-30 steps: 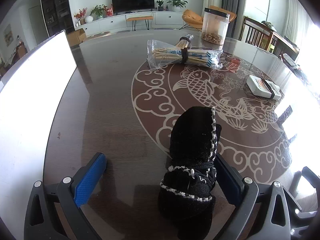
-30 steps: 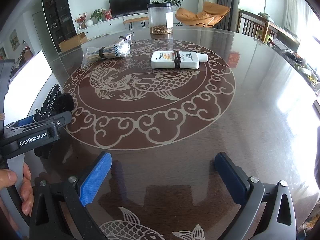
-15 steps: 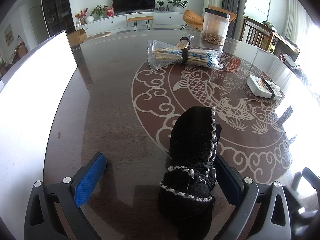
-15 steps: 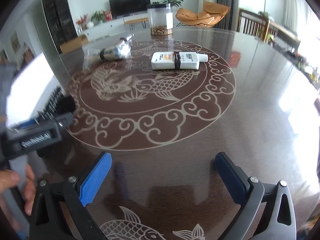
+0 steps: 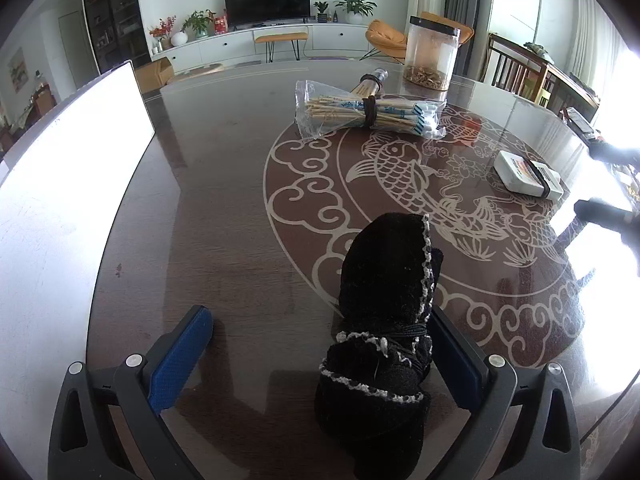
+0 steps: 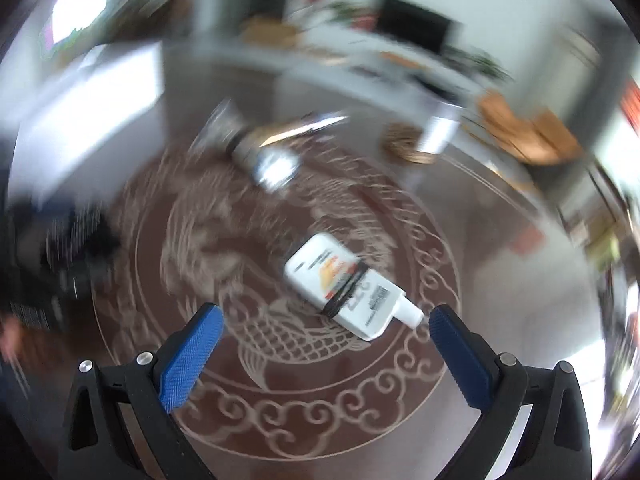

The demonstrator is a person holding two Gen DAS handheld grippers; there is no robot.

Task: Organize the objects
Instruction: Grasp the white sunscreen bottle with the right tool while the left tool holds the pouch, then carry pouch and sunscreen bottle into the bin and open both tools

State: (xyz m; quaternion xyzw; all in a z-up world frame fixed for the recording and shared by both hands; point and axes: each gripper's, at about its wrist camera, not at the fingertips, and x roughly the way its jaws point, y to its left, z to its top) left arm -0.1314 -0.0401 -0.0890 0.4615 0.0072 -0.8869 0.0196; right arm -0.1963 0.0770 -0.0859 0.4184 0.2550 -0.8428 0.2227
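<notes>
A black knitted bundle with white trim lies on the dark round table, against the right finger of my left gripper, which is open around it. A bag of chopsticks tied with a band lies farther back. A white bottle with a black band lies to the right. In the blurred right wrist view that bottle lies just beyond my right gripper, which is open and empty. The chopstick bag shows behind it.
A clear jar with a black lid stands at the table's far side. A white board borders the table on the left. Wooden chairs stand at the right. The right gripper shows as dark shapes at the right edge.
The right gripper has swung fast forward and over the table toward the white bottle; its view is blurred and tilted. The left gripper and black bundle have not moved.
</notes>
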